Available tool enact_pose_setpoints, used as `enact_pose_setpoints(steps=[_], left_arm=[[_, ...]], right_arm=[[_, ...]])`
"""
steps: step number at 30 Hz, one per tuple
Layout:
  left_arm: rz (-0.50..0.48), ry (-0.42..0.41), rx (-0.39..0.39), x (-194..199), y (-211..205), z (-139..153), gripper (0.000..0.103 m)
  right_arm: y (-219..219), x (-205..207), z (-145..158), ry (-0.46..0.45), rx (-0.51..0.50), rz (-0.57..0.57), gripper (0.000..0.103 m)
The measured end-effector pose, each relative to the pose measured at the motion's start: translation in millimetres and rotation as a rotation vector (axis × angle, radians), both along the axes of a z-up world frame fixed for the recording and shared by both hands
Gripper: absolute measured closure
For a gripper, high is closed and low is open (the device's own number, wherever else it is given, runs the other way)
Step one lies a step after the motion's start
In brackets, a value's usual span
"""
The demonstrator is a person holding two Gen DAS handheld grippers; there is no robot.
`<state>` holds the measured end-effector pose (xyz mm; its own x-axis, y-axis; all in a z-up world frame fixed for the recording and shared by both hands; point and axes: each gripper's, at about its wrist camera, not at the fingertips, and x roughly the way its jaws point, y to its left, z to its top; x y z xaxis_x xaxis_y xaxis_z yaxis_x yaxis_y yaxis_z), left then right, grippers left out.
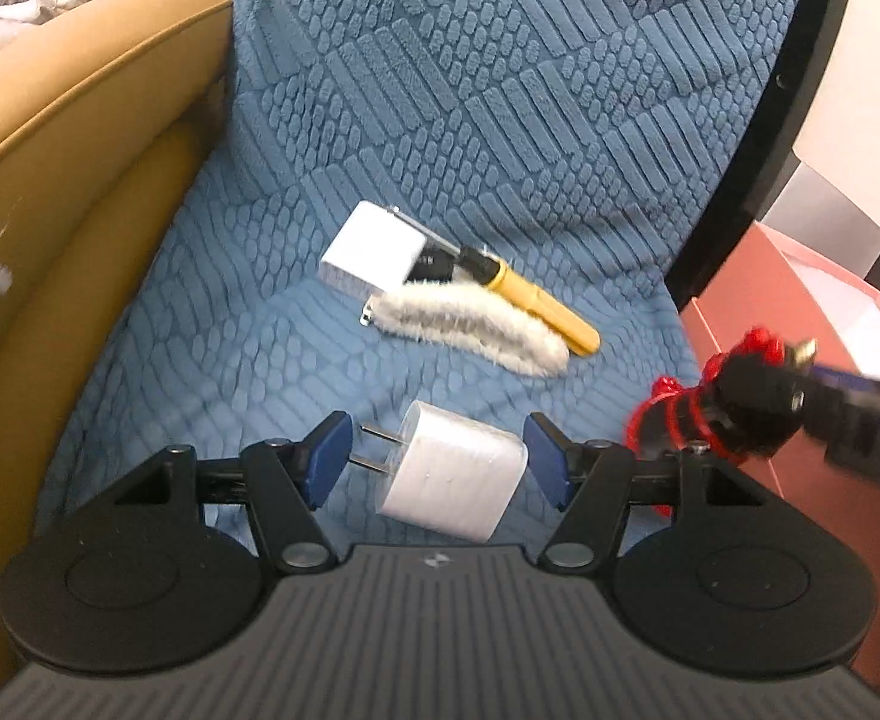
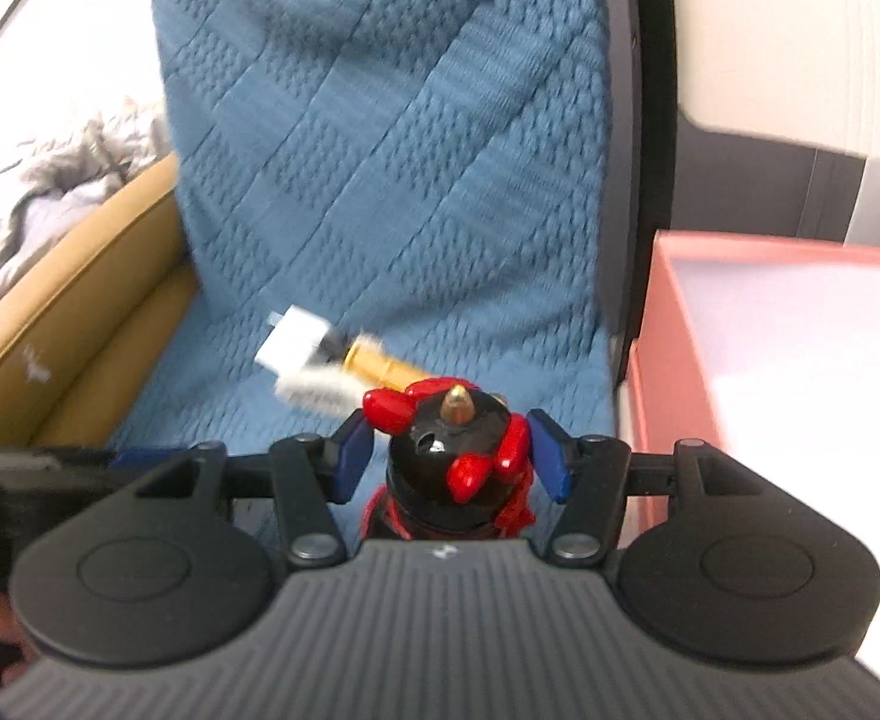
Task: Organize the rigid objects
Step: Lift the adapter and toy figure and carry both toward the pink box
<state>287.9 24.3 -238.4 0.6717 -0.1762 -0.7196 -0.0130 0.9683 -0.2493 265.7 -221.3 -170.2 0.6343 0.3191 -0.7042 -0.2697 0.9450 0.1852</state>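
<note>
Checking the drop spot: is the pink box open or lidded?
Open: the pink box shows no lid, and its pale inside floor is visible from above.

Yellow pen [image 1: 535,306] partly hidden by charger [image 1: 374,255], blurred in right cam.

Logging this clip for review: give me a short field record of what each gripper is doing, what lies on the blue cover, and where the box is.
left gripper: jaws apart either side of the white charger, no contact visible
right gripper: black and red object between its jaws; grip cannot be confirmed
blue cover: holds a second white adapter, a yellow-handled tool and a white furry piece, clustered together
pink box: open, right of the cover
</note>
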Motion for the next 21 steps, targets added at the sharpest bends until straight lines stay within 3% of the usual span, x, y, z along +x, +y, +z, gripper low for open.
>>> enact_pose_setpoints(steps=[12, 21], left_arm=[[-0.020, 0.020, 0.006, -36.7, -7.2, 2.0, 0.034], [-0.001, 0.043, -0.008, -44.7, -6.6, 0.1, 0.034]], right_arm=[[-7.2, -51.8, -5.8, 0.052, -0.038, 0.038, 0.044], [-3.1, -55.5, -19.0, 0.081, -0.068, 0.046, 0.044]])
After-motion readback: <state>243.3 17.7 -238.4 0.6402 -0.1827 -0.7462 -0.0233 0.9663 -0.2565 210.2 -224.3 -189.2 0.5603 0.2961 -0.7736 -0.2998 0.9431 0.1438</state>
